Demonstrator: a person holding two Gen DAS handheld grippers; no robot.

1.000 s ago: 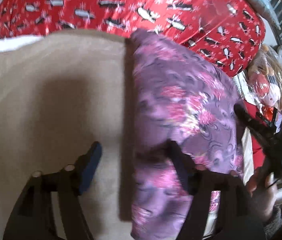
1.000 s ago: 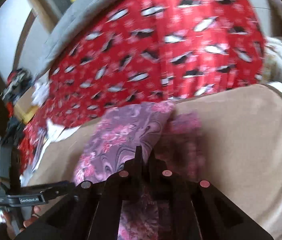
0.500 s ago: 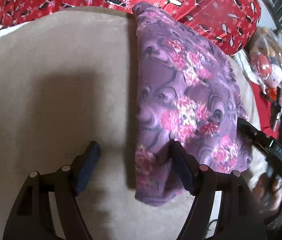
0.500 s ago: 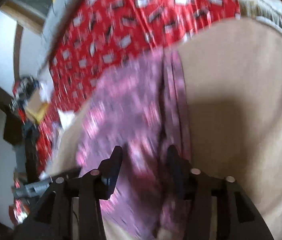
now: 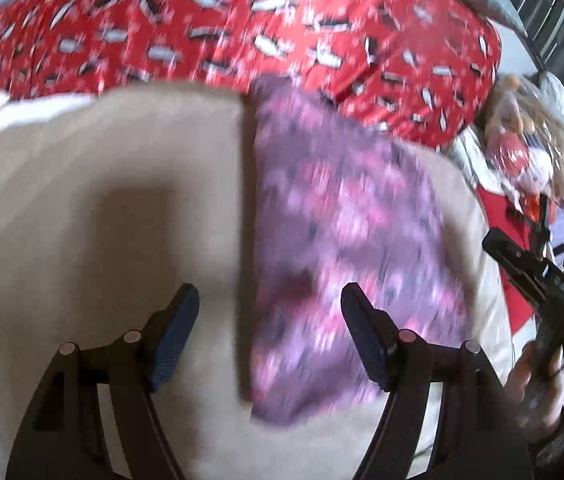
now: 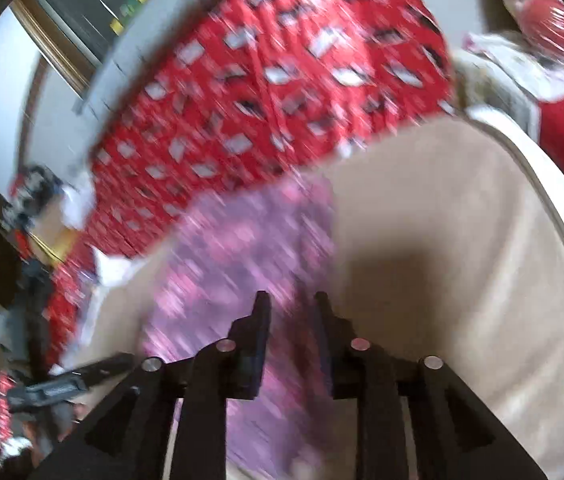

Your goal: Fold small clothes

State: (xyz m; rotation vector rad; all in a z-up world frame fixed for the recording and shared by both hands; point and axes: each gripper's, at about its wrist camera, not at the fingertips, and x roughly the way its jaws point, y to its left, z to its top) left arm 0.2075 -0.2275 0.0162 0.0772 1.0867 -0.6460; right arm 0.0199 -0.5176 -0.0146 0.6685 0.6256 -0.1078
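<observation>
A folded purple garment with pink flowers point(image 5: 345, 248) lies on a beige cushion point(image 5: 102, 220), blurred by motion. My left gripper point(image 5: 268, 312) is open and empty above the garment's left edge. The garment also shows in the right wrist view point(image 6: 238, 248). My right gripper point(image 6: 291, 312) hovers over its right edge, jaws partly open with a narrow gap and nothing held. The right gripper shows at the far right of the left wrist view point(image 5: 537, 276).
A red blanket with a black-and-white pattern point(image 5: 242, 24) lies behind the cushion. A plastic-wrapped toy point(image 5: 521, 148) sits at the right. The cushion's white rim point(image 6: 553, 200) curves along the right. Clutter point(image 6: 30, 208) stands at the left.
My right gripper has let go of the garment and opened, then drawn back. The garment now lies folded on the cushion. My left gripper has lifted slightly, still open.
</observation>
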